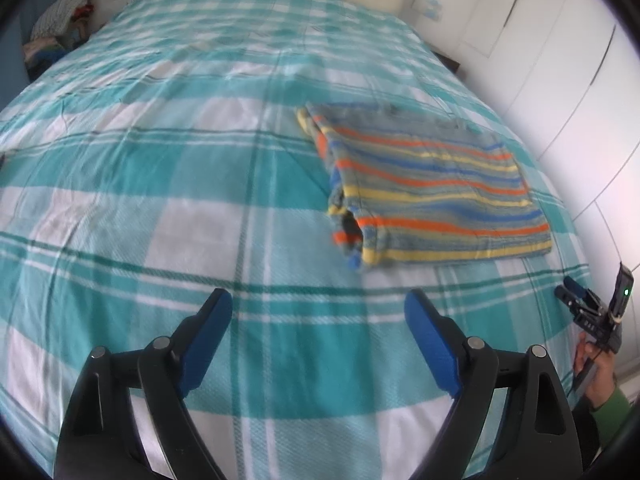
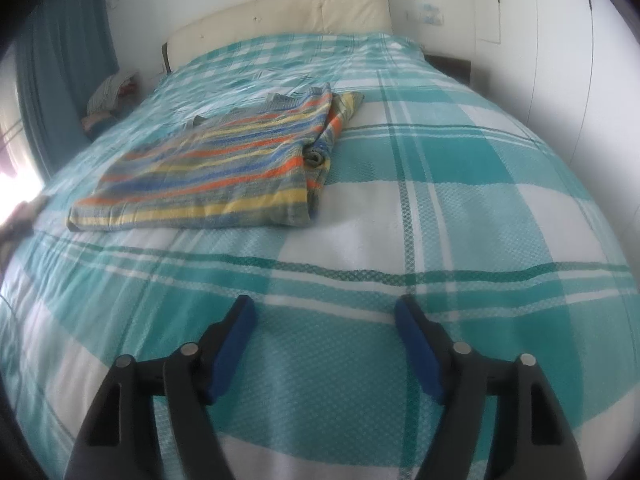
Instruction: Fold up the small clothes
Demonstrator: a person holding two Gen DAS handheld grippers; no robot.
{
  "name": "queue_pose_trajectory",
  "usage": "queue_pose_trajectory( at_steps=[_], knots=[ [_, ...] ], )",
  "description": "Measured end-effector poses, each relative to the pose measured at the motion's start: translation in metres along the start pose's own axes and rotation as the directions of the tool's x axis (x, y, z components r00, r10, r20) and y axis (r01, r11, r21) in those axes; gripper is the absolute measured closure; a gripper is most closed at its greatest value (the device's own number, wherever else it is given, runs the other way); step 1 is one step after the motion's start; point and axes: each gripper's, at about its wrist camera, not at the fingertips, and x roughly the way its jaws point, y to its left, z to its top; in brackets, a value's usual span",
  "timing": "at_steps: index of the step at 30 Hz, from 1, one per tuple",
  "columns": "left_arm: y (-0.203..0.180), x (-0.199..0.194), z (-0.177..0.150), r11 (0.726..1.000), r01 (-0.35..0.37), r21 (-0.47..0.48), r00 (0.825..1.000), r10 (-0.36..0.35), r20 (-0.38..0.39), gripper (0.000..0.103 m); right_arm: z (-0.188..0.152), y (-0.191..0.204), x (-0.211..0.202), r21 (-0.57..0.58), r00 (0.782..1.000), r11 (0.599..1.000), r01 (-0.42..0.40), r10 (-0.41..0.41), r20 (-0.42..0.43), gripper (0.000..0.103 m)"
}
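Observation:
A small striped garment (image 1: 432,184), grey with orange, yellow and blue bands, lies folded flat on the teal-and-white checked bedspread (image 1: 160,184). In the left wrist view it sits ahead and to the right of my left gripper (image 1: 318,300), which is open with only bedspread between its blue pads. In the right wrist view the same striped garment (image 2: 216,176) lies ahead and to the left of my right gripper (image 2: 325,306), also open and holding nothing. My right gripper (image 1: 570,290) also shows at the left wrist view's right edge, held by a hand in a green sleeve.
A cream headboard (image 2: 280,12) stands at the far end of the bed. White cupboard doors (image 1: 560,80) run along the right side. A pile of clothes (image 2: 110,92) and a teal curtain (image 2: 64,64) are at the far left. The bedspread (image 2: 460,208) is bare right of the garment.

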Motion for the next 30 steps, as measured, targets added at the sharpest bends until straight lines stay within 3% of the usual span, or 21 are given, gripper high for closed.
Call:
queue_pose_trajectory(
  at_steps=[12, 17, 20, 23, 26, 28, 30],
  knots=[
    [0.001, 0.018, 0.012, 0.999, 0.029, 0.017, 1.0, -0.029, 0.0, 0.014, -0.002, 0.009, 0.006, -0.052, 0.999, 0.998, 0.039, -0.039, -0.01, 0.014],
    [0.039, 0.022, 0.084, 0.986, 0.148, -0.08, 0.989, -0.146, 0.028, 0.014, -0.002, 0.01, 0.009, -0.056, 0.999, 0.997, 0.044, -0.045, -0.015, 0.012],
    [0.049, 0.041, 0.127, 0.98, 0.162, -0.118, 0.987, -0.161, 0.018, 0.014, -0.001, 0.01, 0.01, -0.056, 0.999, 0.997, 0.045, -0.045, -0.012, 0.012],
    [0.031, 0.074, 0.159, 0.986, 0.155, -0.062, 0.987, -0.158, -0.034, 0.016, -0.001, 0.01, 0.011, -0.056, 0.999, 0.998, 0.043, -0.044, -0.011, 0.011],
    [0.007, 0.113, 0.178, 0.997, 0.08, 0.013, 0.994, -0.079, -0.079, 0.027, -0.001, 0.009, 0.012, -0.053, 0.999, 0.998, 0.036, -0.037, -0.012, 0.011],
    [0.001, 0.139, 0.186, 0.999, 0.026, 0.033, 0.992, -0.022, -0.121, 0.04, -0.001, 0.01, 0.011, -0.052, 0.999, 0.998, 0.034, -0.035, -0.012, 0.01],
    [-0.001, 0.157, 0.189, 0.999, -0.002, 0.039, 0.989, 0.008, -0.146, 0.046, -0.001, 0.01, 0.012, -0.053, 0.999, 0.998, 0.034, -0.034, -0.012, 0.01]
  ],
)
